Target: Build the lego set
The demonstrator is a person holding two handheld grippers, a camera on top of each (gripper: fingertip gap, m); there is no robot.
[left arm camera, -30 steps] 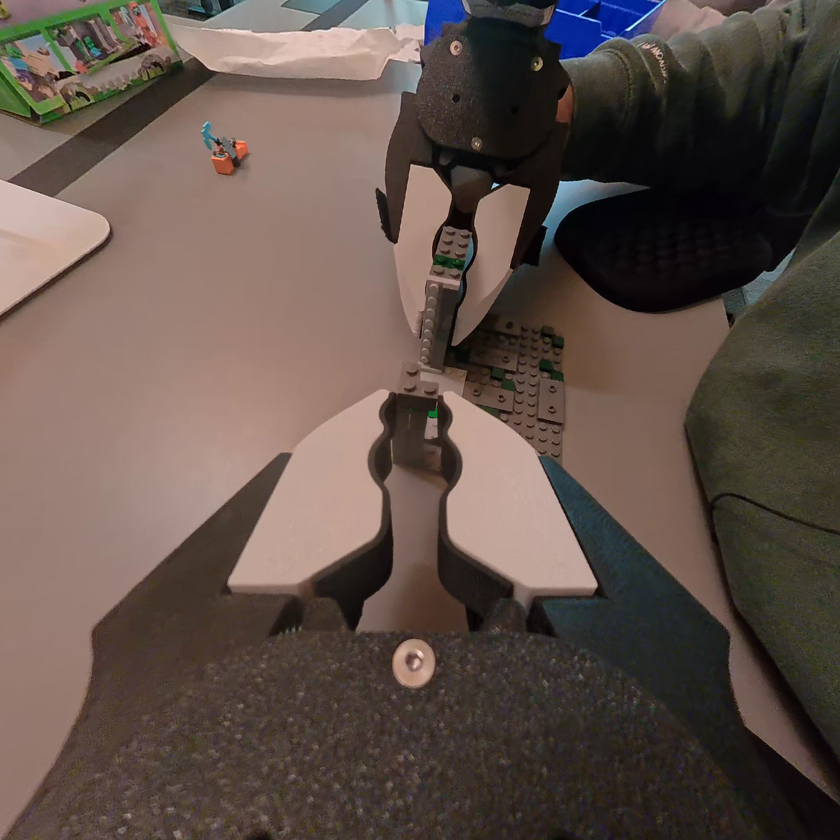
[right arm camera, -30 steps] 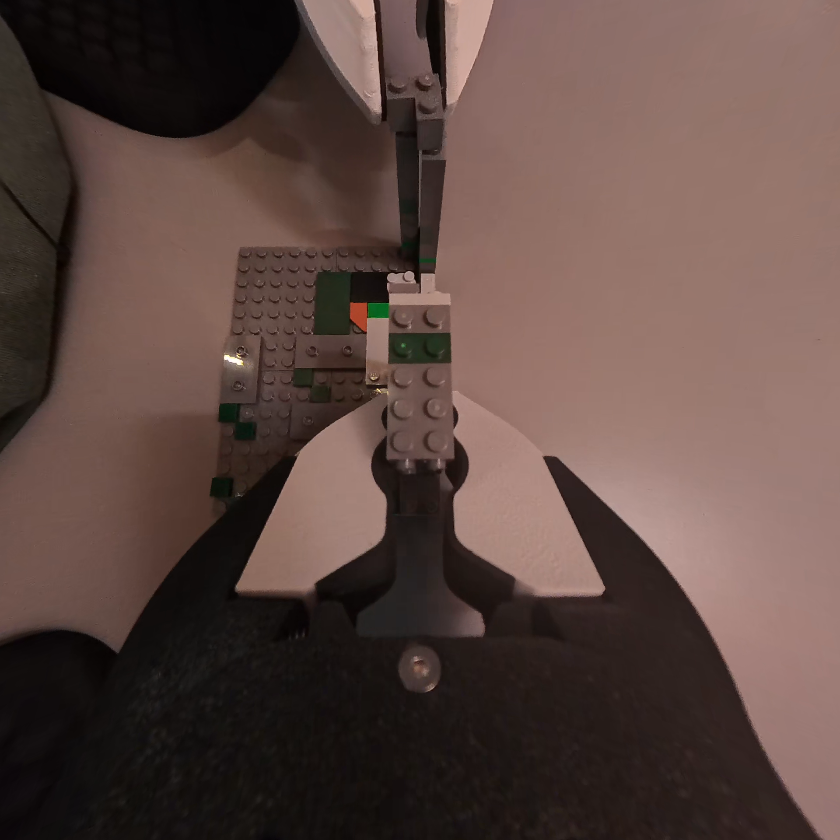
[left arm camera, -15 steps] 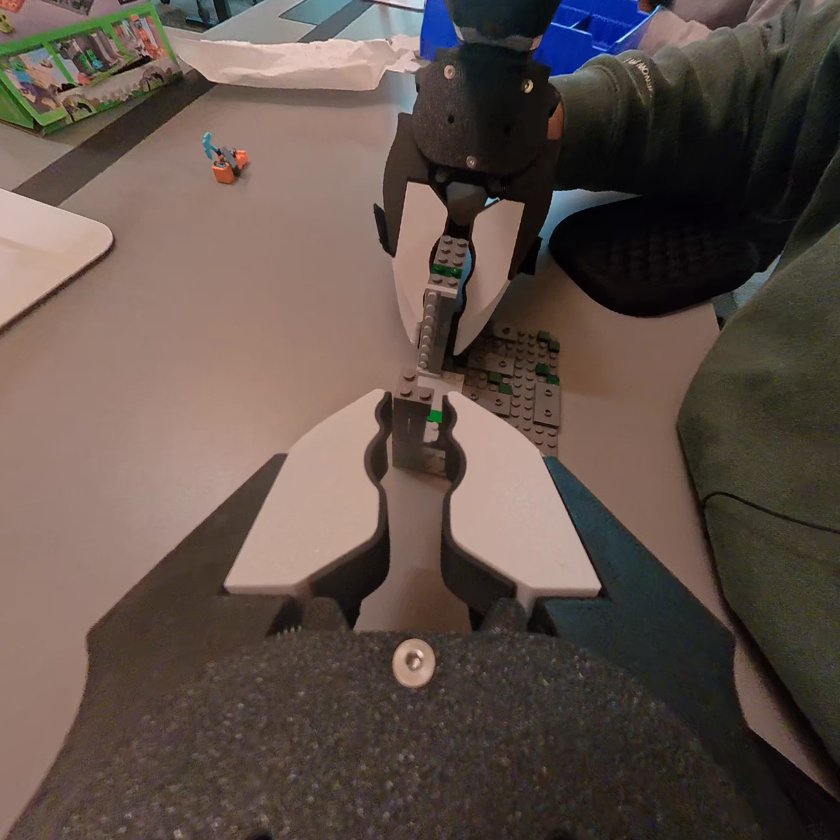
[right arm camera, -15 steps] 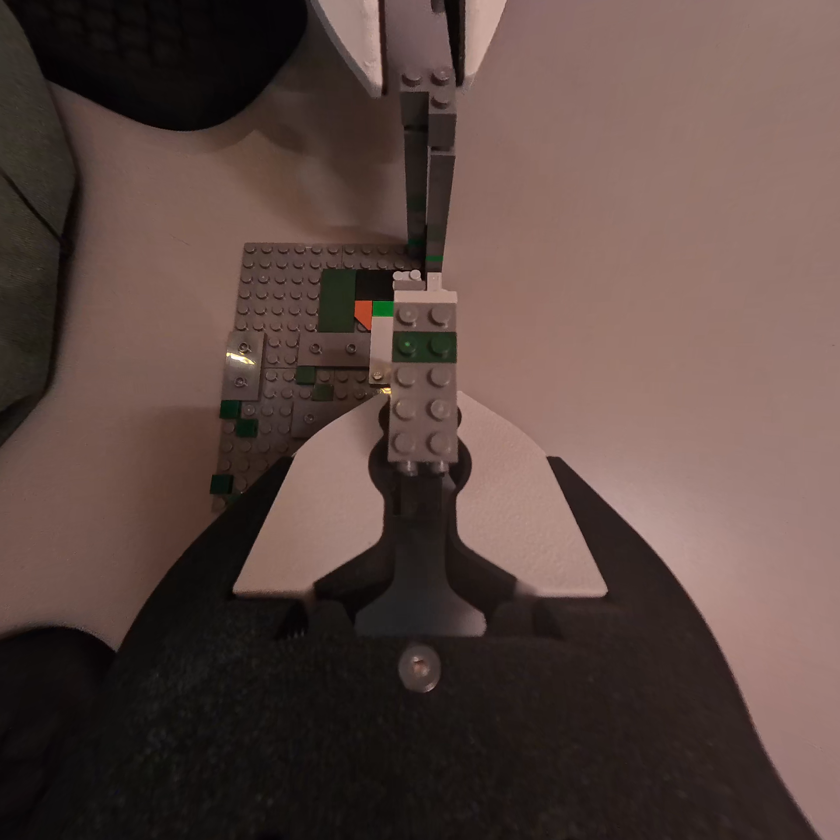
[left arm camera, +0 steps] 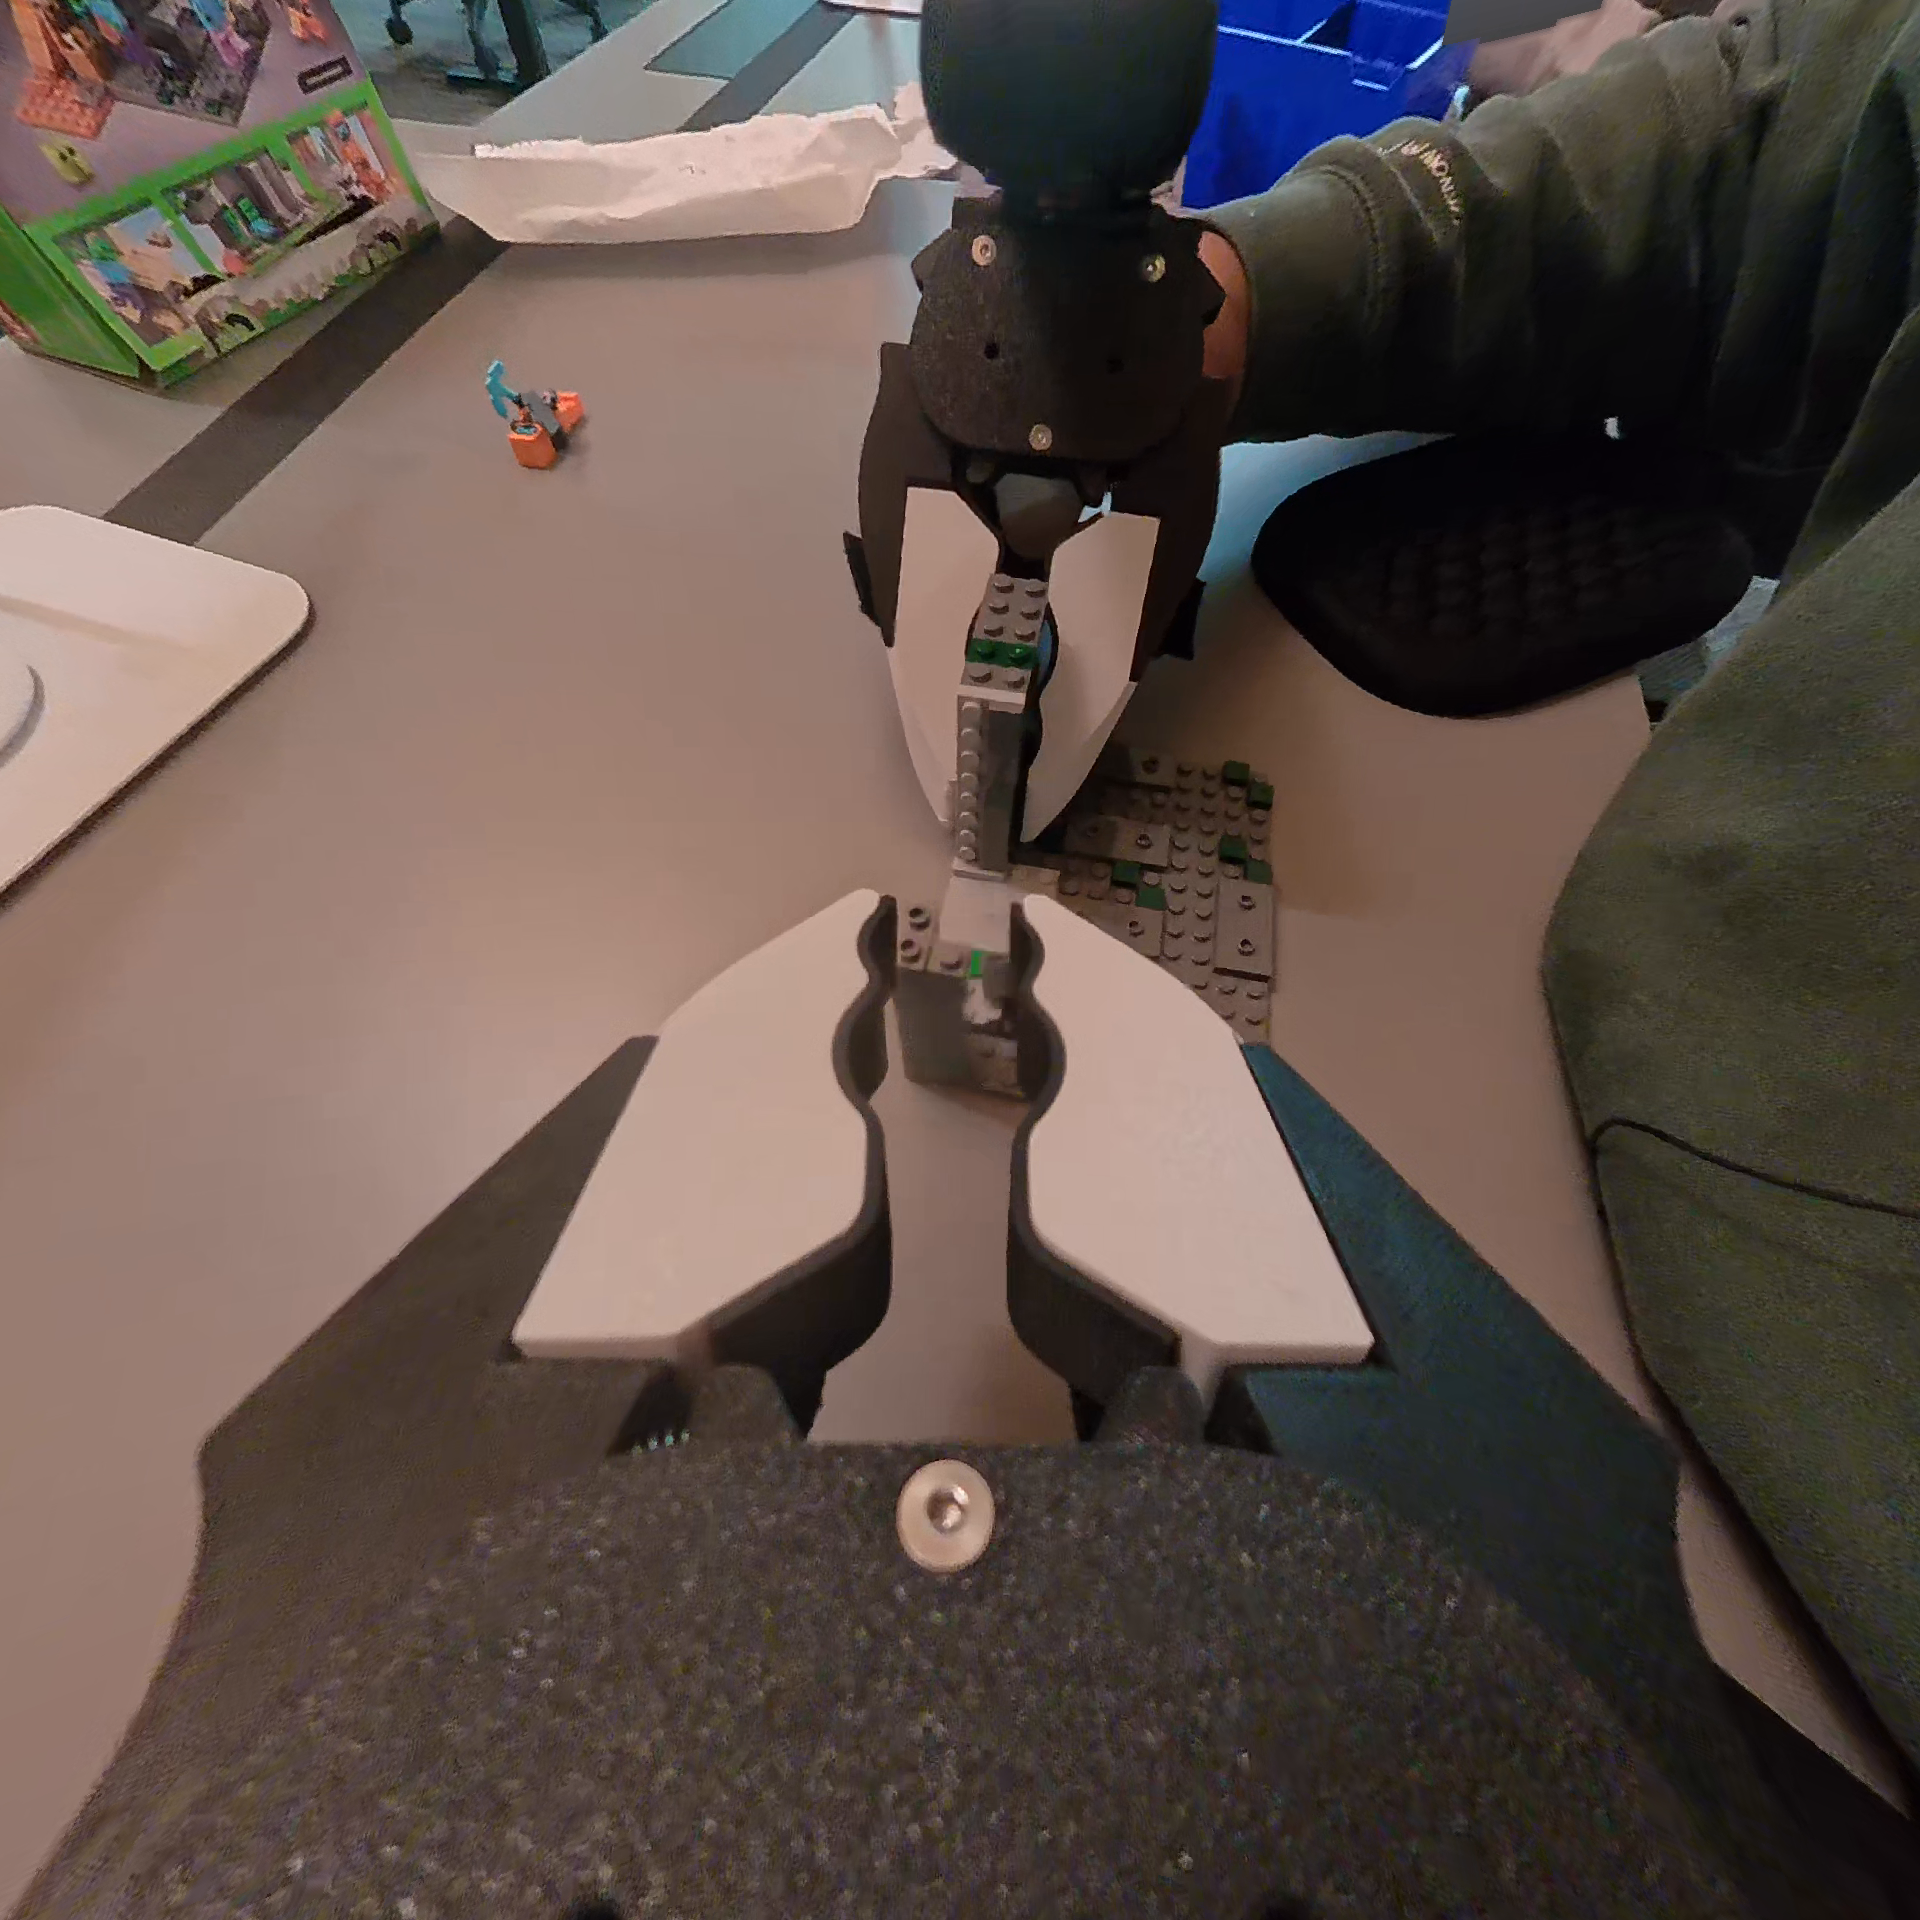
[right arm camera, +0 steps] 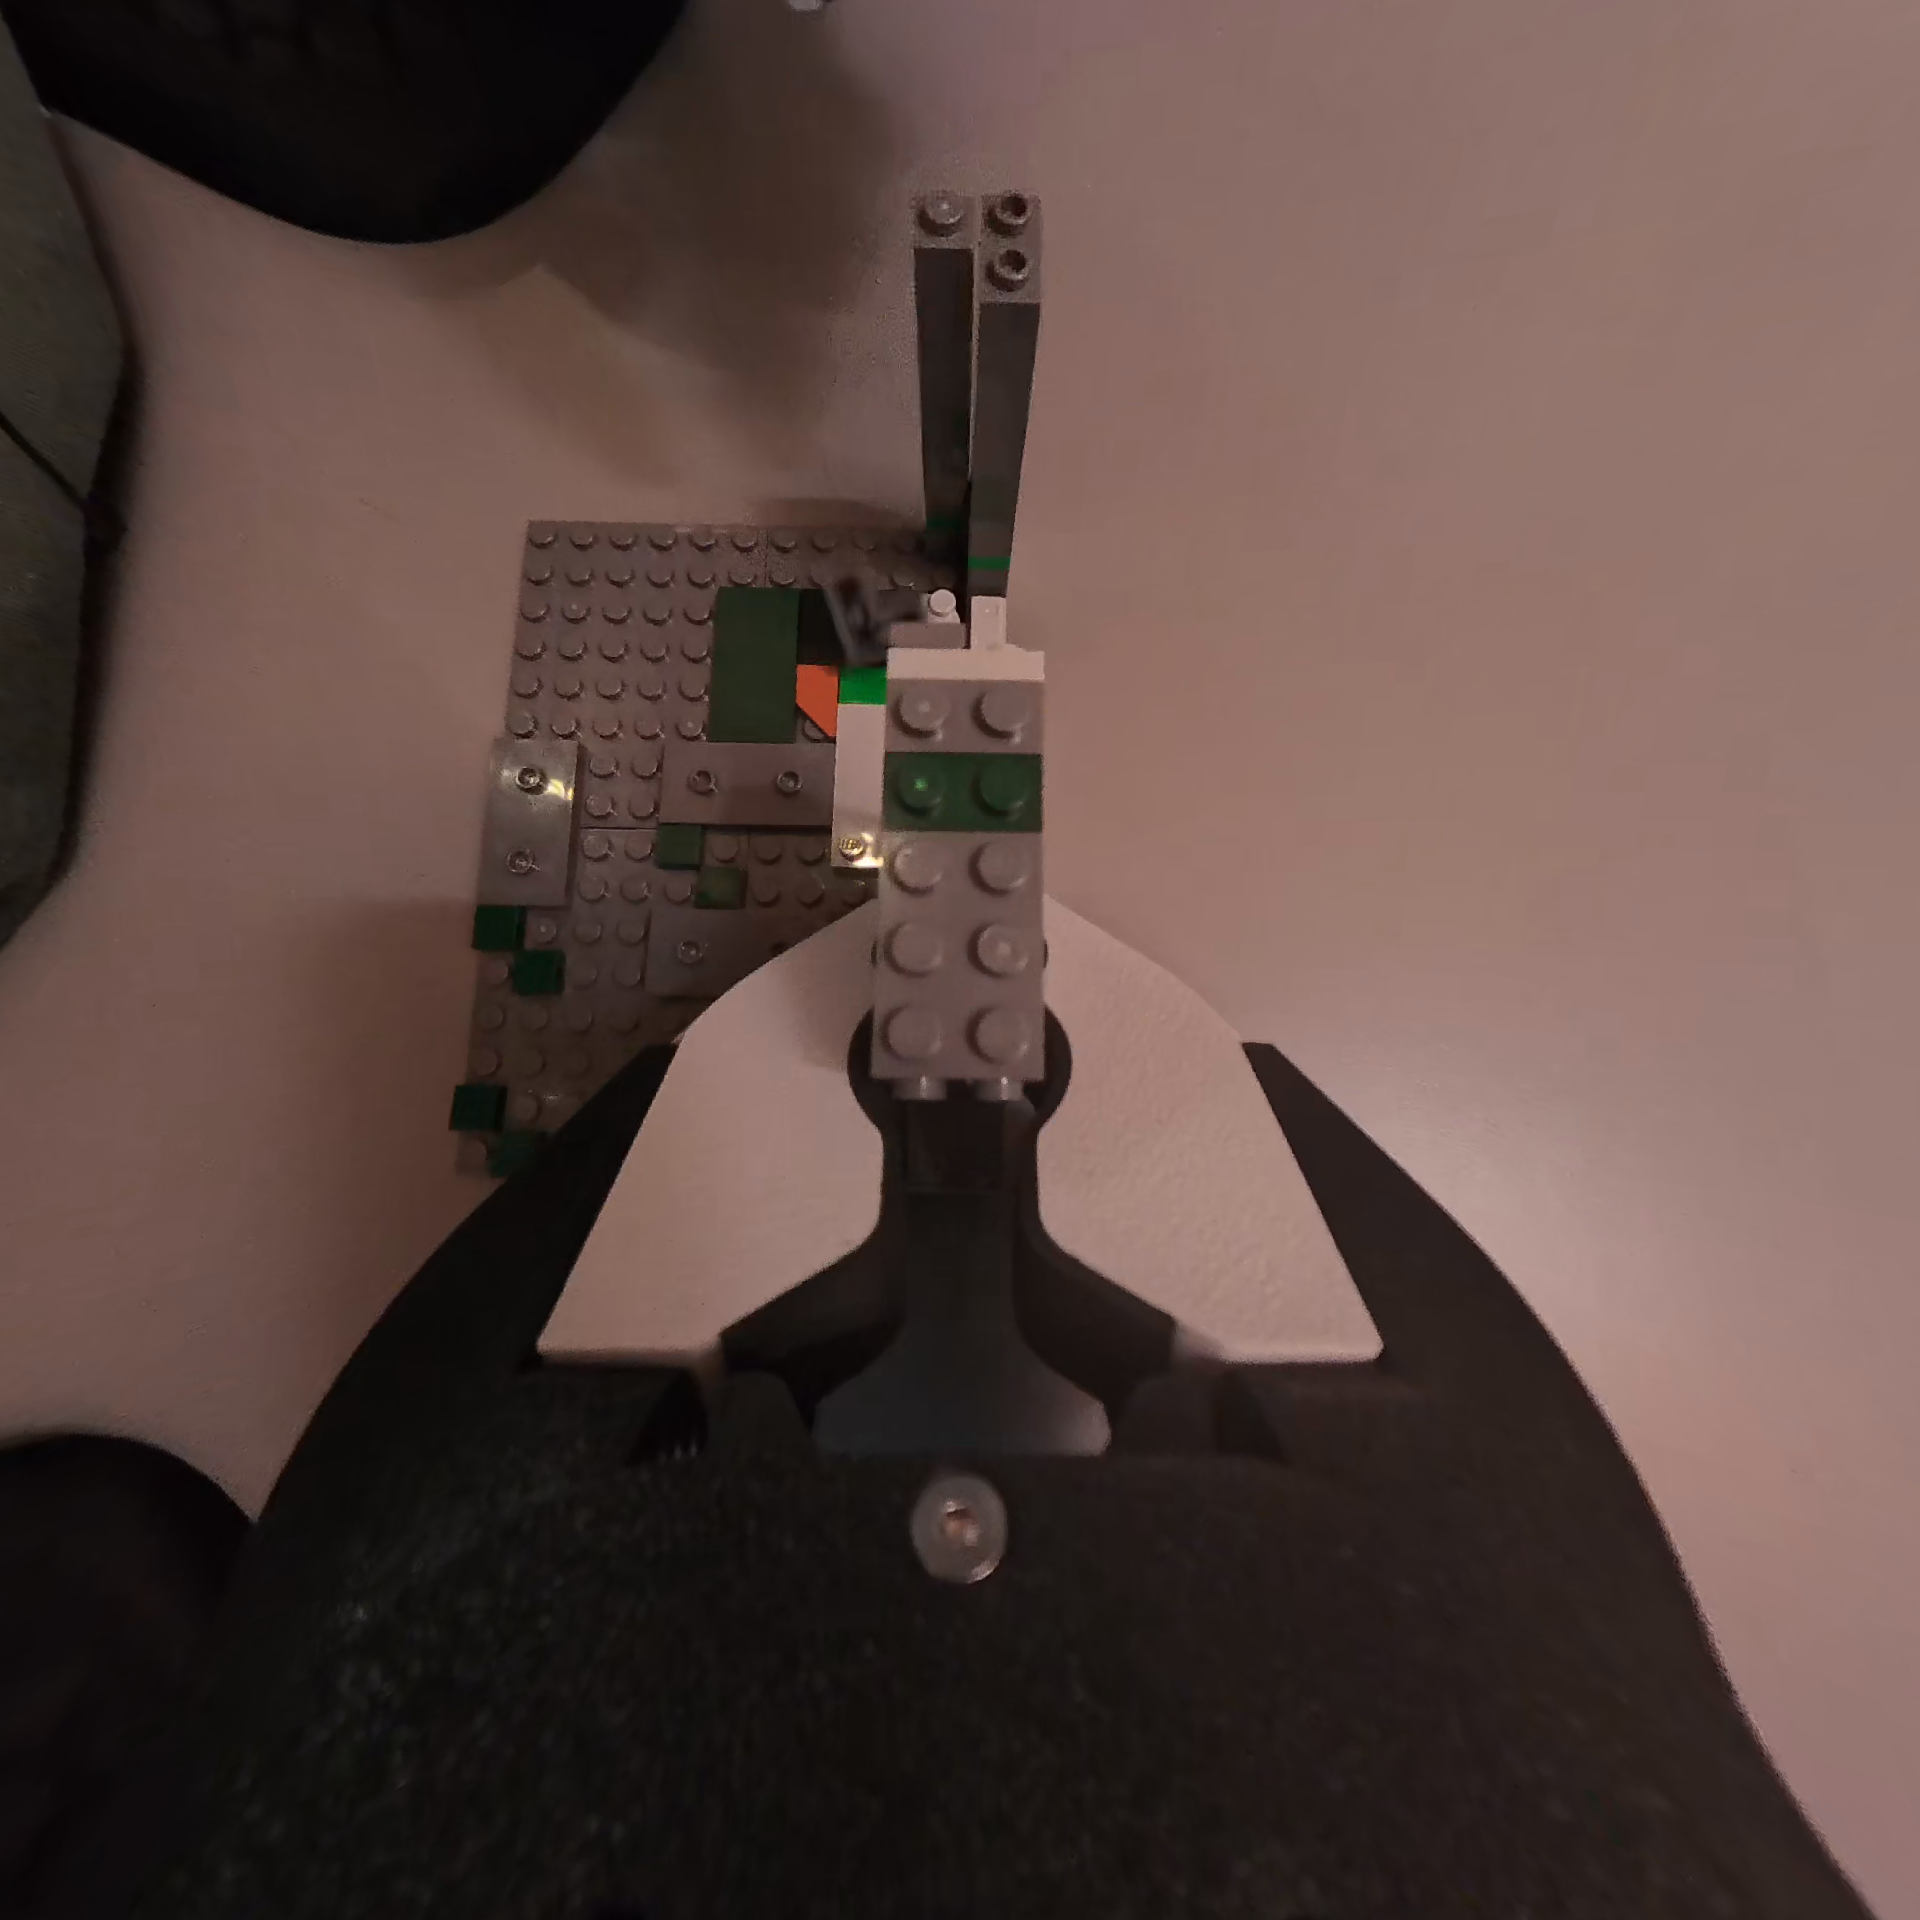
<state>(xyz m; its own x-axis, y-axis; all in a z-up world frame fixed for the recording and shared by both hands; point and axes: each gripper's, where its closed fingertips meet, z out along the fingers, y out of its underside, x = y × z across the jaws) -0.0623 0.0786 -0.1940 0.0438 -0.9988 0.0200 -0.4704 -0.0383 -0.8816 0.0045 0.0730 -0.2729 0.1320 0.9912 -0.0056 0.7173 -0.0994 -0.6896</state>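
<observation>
**Two-gripper hold on a partly built Lego wall**

At far left of the left wrist view, the green Lego set box [left arm camera: 197,187] and a white tray corner [left arm camera: 125,644] are seen on the grey tabletop [left arm camera: 582,790], with a small orange-and-teal sub-build [left arm camera: 535,416] lying well apart from the work. At centre, the left hand-held gripper [left arm camera: 951,987] is shown slightly parted around the near grey pillar [left arm camera: 961,1023]; whether its pads actually press the bricks cannot be told. In the right wrist view this pillar stands free, with no fingers seen around it. The studded grey baseplate [left arm camera: 1184,883] lies flat just to the right, the wall rising along its edge. Opposite, the right hand-held gripper [left arm camera: 1013,727] is clenched from above on the grey-and-green top course [right arm camera: 961,883], apparently so that the span is pressed down while the base is steadied. At right, a dark green sleeve [left arm camera: 1558,260] and a black mesh pad [left arm camera: 1496,582] are visible.
</observation>
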